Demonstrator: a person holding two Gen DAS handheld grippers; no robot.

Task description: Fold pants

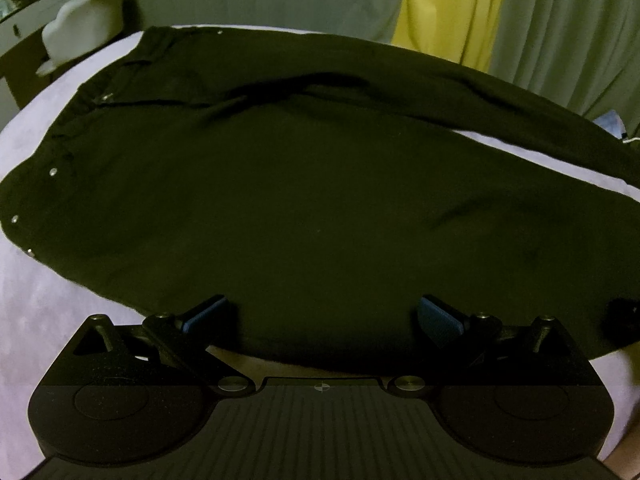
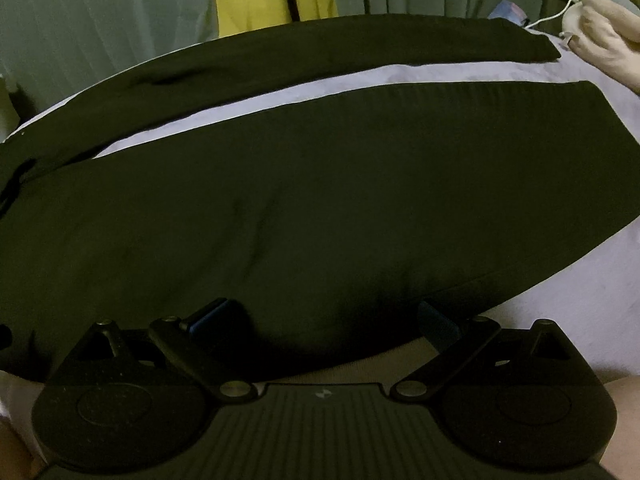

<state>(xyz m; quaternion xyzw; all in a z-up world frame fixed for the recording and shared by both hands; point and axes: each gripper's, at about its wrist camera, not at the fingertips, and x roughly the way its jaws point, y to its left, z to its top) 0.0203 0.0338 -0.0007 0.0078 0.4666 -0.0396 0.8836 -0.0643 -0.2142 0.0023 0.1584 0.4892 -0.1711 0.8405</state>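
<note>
Black pants (image 1: 304, 184) lie spread flat on a pale lilac bed sheet (image 1: 48, 304). The waistband with small metal rivets is at the left in the left wrist view; the two legs (image 2: 320, 200) run off to the right, with a strip of sheet showing between them. My left gripper (image 1: 322, 312) hangs open just above the near edge of the pants, near the hip area, with its blue-padded fingers (image 1: 208, 314) wide apart. My right gripper (image 2: 326, 316) is open too, over the near edge of the nearer leg, and nothing sits between its fingers.
Grey-green curtains (image 1: 560, 20) with a yellow panel (image 1: 448, 12) hang behind the bed. A white pillow-like object (image 1: 88, 16) lies at the far left. At the far right are a beige cushion or cloth (image 2: 608, 28) and a white cable (image 2: 556, 16). Sheet (image 2: 580, 280) lies bare right of the leg.
</note>
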